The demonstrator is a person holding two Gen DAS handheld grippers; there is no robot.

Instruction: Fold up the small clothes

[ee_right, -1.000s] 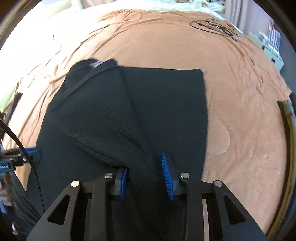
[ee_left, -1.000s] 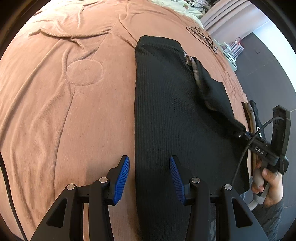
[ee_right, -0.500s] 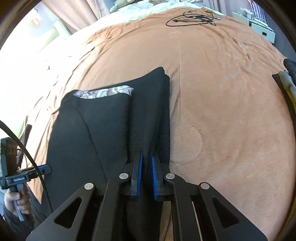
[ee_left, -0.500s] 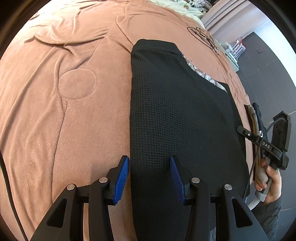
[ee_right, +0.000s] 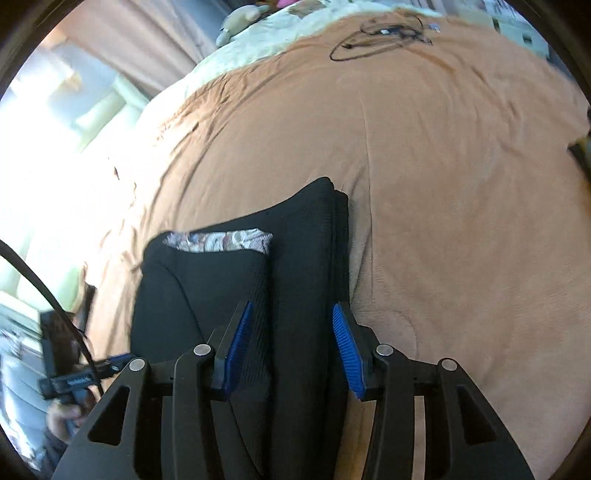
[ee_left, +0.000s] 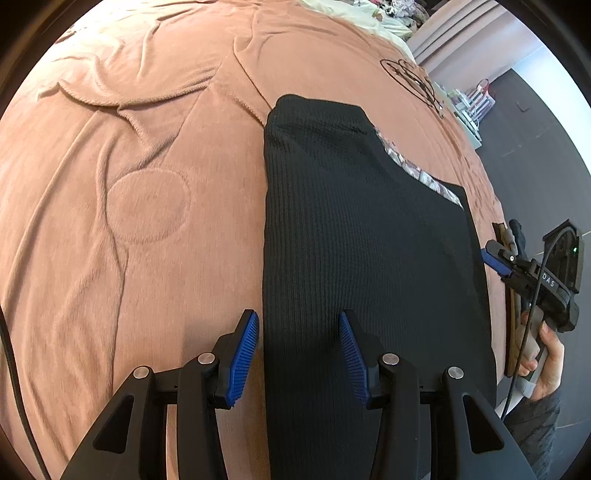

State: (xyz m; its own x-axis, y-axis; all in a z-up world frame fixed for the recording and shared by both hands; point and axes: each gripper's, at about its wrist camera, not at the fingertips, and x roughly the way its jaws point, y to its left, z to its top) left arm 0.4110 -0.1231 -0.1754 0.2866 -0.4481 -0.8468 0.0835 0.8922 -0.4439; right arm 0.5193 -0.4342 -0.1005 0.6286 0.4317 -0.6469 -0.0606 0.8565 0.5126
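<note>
A black knit garment lies folded lengthwise on the brown bedspread, with a patterned lining strip showing at its far edge. My left gripper is open and hovers over the garment's near left edge. My right gripper is open above the garment's folded edge, holding nothing. The right gripper also shows in the left wrist view, just off the garment's right side. The left gripper shows small in the right wrist view.
A coiled black cable lies on the far bedspread; it also shows in the left wrist view. A pale blanket and stuffed toy sit at the head of the bed. A dark wooden object lies at the bed's right edge.
My right gripper laid the raised flap across the garment, then opened and let go. It has drawn back off the right side. My left gripper stayed open and hardly moved.
</note>
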